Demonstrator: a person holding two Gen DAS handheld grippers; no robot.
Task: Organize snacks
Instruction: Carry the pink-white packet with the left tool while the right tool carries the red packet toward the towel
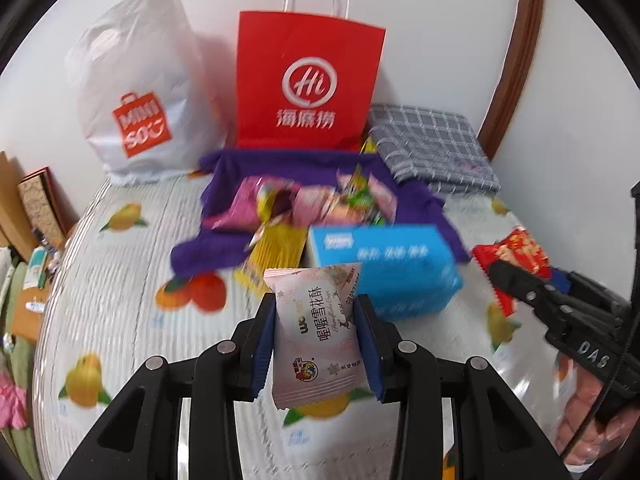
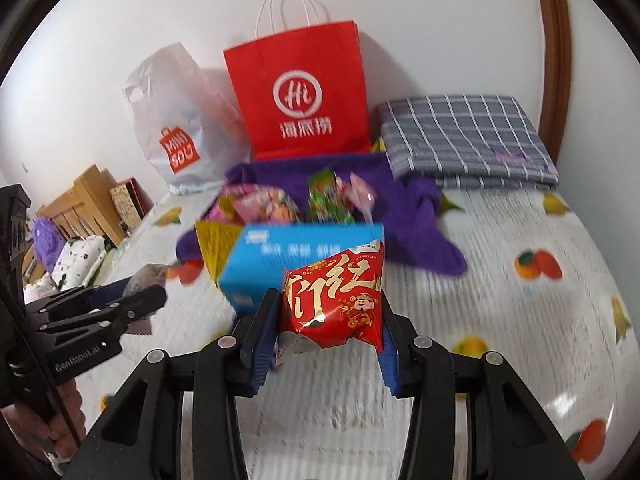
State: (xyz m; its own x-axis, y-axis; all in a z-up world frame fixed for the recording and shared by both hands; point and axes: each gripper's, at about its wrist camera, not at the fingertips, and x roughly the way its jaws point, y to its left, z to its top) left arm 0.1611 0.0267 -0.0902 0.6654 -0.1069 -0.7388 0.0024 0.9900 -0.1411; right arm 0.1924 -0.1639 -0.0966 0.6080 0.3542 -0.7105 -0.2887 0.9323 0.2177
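Note:
My left gripper (image 1: 316, 344) is shut on a pale pink snack packet (image 1: 318, 332), held above the bed. My right gripper (image 2: 328, 320) is shut on a red snack packet (image 2: 336, 300); it also shows at the right of the left wrist view (image 1: 516, 256). A blue box (image 1: 384, 268) lies just ahead of both grippers (image 2: 280, 264). Behind it a pile of loose snacks (image 1: 320, 200) lies on a purple cloth (image 1: 236, 168). A yellow packet (image 1: 272, 252) lies left of the box. A red paper bag (image 1: 308, 80) and a white plastic bag (image 1: 140, 88) stand at the wall.
A folded grey checked cloth (image 1: 432, 144) lies at the back right. The bed has a fruit-print sheet (image 1: 120, 300). Wooden furniture and a patterned box (image 2: 124, 204) stand off the bed's left side. A wooden door frame (image 2: 556, 60) is at the right.

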